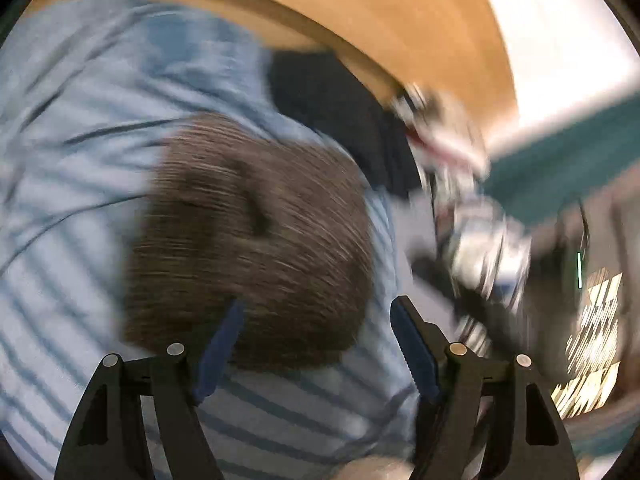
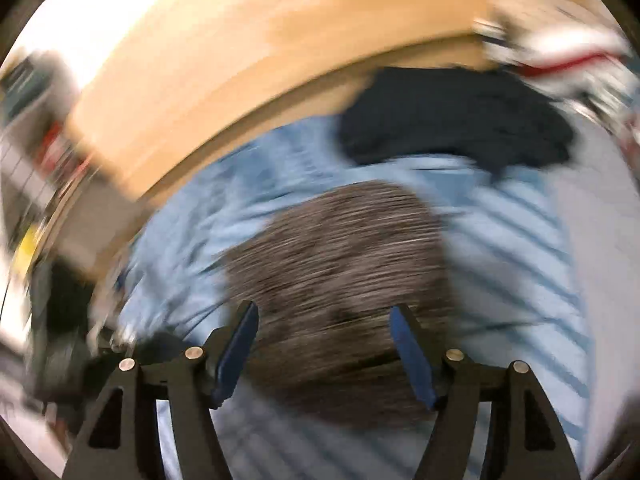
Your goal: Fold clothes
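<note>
**Brown garment folded and down; more clothes waiting**

Both views were heavily blurred. A brown knitted garment (image 1: 248,240) lay as a compact bundle in the middle of the left wrist frame and in the lower centre of the right wrist frame (image 2: 336,280), resting on a pale blue striped sheet (image 1: 72,184). It looked already folded, though the blur hid its edges and any loose corners.

The left gripper (image 1: 316,344) stood with its jaws wide apart and nothing between the pads; the brown bundle showed behind them, not pinched. The right gripper (image 2: 324,348) was likewise spread, its blue pads clear of the cloth, with the bundle just beyond them.

A dark navy garment (image 2: 452,120) lay crumpled in the upper right of the right wrist frame, against the wooden board (image 2: 248,56), and seemed unfolded. A white and red item (image 2: 560,52) sat beyond it, too smeared to judge. So one piece appeared finished, and at least the navy one was probably left to fold.
</note>
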The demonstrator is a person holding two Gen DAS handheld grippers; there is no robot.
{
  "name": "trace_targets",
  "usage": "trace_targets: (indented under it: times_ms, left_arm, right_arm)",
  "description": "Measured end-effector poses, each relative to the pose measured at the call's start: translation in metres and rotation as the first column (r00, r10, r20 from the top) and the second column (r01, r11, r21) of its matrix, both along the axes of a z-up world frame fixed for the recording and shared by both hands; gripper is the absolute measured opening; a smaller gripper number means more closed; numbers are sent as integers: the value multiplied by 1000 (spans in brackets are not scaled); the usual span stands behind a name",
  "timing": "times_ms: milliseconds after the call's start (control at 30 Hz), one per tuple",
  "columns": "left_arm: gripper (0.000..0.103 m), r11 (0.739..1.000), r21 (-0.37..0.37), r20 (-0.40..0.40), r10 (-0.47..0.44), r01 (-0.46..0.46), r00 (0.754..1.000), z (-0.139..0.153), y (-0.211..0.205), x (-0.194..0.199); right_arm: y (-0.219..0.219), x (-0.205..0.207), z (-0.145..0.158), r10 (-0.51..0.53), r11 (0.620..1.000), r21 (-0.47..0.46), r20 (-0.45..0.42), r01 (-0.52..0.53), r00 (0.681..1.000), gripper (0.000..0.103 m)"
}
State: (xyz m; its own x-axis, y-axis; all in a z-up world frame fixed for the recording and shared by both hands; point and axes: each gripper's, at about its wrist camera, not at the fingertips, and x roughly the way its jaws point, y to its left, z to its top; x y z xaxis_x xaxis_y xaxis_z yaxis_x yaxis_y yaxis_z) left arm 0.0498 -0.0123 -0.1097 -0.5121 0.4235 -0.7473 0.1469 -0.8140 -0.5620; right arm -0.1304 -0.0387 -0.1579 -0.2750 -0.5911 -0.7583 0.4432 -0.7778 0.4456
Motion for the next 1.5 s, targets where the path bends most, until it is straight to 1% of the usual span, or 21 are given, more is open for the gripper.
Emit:
trace_targets:
  times_ms: [33, 67, 133, 233, 300, 433, 500, 567, 667, 700, 733, 767, 867, 967, 1033, 1067, 1167, 1200, 1367, 1433, 1500]
  left_arm:
    - [63, 997, -56, 14, -43, 44, 999, -3, 19, -9]
    - [55, 990, -118, 35, -78, 82, 996, -7, 37, -20]
    - [27, 971, -225, 103, -64, 85, 993, -23, 51, -40]
    - [3, 978, -201, 200, 89, -48, 976, -55, 14, -47]
    - [3, 978, -152, 257, 178, -142, 950, -74, -15, -46]
    - [3, 983, -39, 263, 186, -182, 947, -88, -37, -26]
    - [3, 981, 43, 283, 170, -190, 944, -88, -39, -23]
    - [3, 981, 95, 280, 134, -167, 951, -71, -36, -26]
    - [7, 993, 53, 161, 95, -105, 982, -21, -21, -43]
    - [21, 996, 21, 139, 87, -91, 986, -6, -14, -53]
    - [51, 998, -11, 129, 67, -66, 989, 6, -5, -66]
    - [63, 999, -43, 132, 35, -30, 991, 14, 7, -82]
    - [68, 992, -120, 164, -16, 36, 986, 25, 41, -124]
    - [66, 964, -208, 334, -90, 166, 938, -6, 83, -178]
    - [29, 922, -316, 435, -67, 222, 898, -39, 99, -200]
    - [28, 910, -353, 448, -39, 217, 893, -51, 100, -208]
    - [13, 921, -367, 403, 34, 127, 914, -68, 85, -222]
    - [10, 930, -354, 392, 52, 98, 919, -72, 77, -223]
    - [4, 946, -324, 354, 148, -27, 923, -84, 39, -223]
    - [3, 965, -258, 348, 143, -52, 927, -89, 26, -219]
    - [3, 980, -191, 290, 109, -54, 951, -82, 15, -210]
  right_arm:
    - [12, -14, -4, -50, 999, 4, 19, 50, 999, 69]
    - [24, -28, -9, -100, 995, 8, 37, 100, 994, 56]
    - [15, -45, -19, -66, 996, 63, 39, 63, 997, 48]
    - [-17, -66, -36, 10, 990, 137, 43, -16, 999, 40]
    - [-41, -80, -48, 50, 983, 173, 52, -58, 997, 39]
    - [-90, -120, -76, 45, 968, 242, 69, -60, 997, 39]
    - [-87, -123, -81, 12, 977, 210, 93, -32, 996, 40]
    - [-77, -124, -82, -25, 986, 166, 118, 5, 993, 41]
    - [-18, -86, -55, -114, 993, 28, 58, 112, 992, 63]
    - [-2, -72, -52, -130, 991, 24, 53, 128, 990, 72]
    - [12, -59, -54, -137, 990, 46, 57, 134, 989, 72]
    - [25, -45, -55, -144, 988, 68, 61, 140, 988, 72]
    - [39, -16, -85, -97, 993, 79, 193, 83, 976, 71]
    - [37, -14, -104, -108, 993, -21, 215, 115, 971, 71]
    - [35, -15, -115, -125, 987, -75, 220, 144, 967, 71]
    - [34, -17, -120, -140, 984, -81, 218, 161, 966, 72]
    - [35, -13, -129, -135, 961, -207, 235, 186, 962, 37]
    - [33, -10, -130, -121, 961, -217, 239, 174, 963, 32]
    - [17, 8, -126, -19, 984, -169, 254, 63, 967, 28]
    - [8, 12, -122, 19, 992, -122, 252, 13, 968, 28]
    - [1, 14, -115, 51, 997, -68, 247, -36, 968, 28]
